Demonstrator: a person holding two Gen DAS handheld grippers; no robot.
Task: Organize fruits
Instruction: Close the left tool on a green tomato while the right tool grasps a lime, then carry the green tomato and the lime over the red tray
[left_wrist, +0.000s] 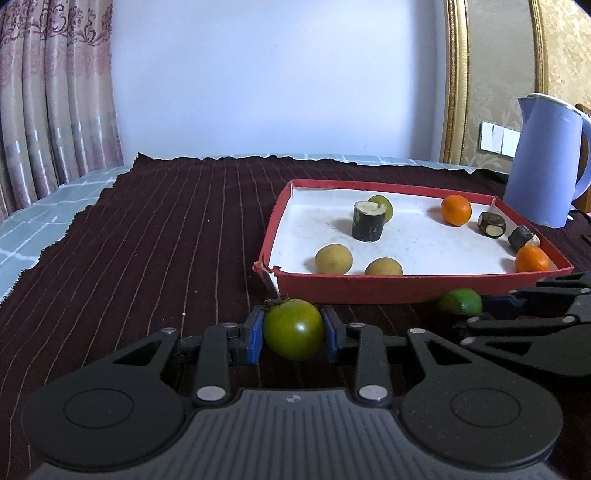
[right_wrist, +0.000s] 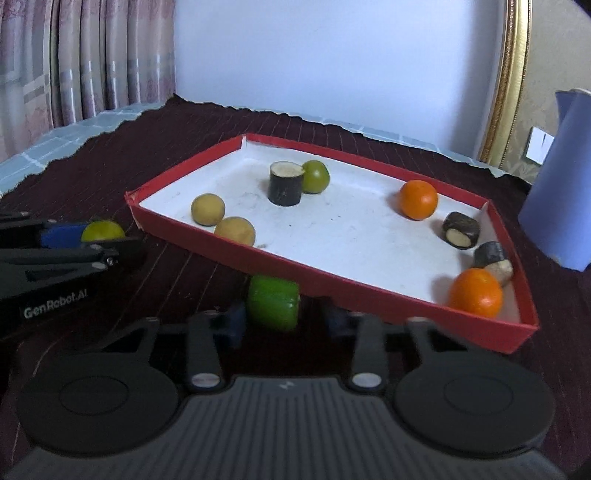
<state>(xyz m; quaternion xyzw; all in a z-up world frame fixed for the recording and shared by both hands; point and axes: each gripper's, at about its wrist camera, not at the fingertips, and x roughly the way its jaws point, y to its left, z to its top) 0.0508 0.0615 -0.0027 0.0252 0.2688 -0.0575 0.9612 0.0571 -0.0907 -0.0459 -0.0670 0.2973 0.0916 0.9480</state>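
Left wrist view shows our left gripper (left_wrist: 293, 328) clamped on a green persimmon (left_wrist: 293, 328) at lower centre, our right gripper (right_wrist: 284, 321) apart around a lime (right_wrist: 272, 302), so we should lift both over the red tray (left_wrist: 369, 288) wall beyond.

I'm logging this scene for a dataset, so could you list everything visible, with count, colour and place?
Tray: one, red walls, white floor, on the cloth.
Oranges: two, orange, right part of the tray.
Yellow fruits: two, yellowish, near left corner of the tray.
Green fruit in tray: one, green, behind the upright cane piece.
Cane pieces: three, dark skin and pale ends; one upright mid-tray, two lying at the right wall.
Green tomato: one, in front of the tray.
Green fruit piece: one, in front of the tray.
Cloth: one, dark maroon, striped.
Kettle: one, lilac, right of the tray.
Left gripper: closed on the tomato.
Right gripper: around the fruit piece, contact unclear.
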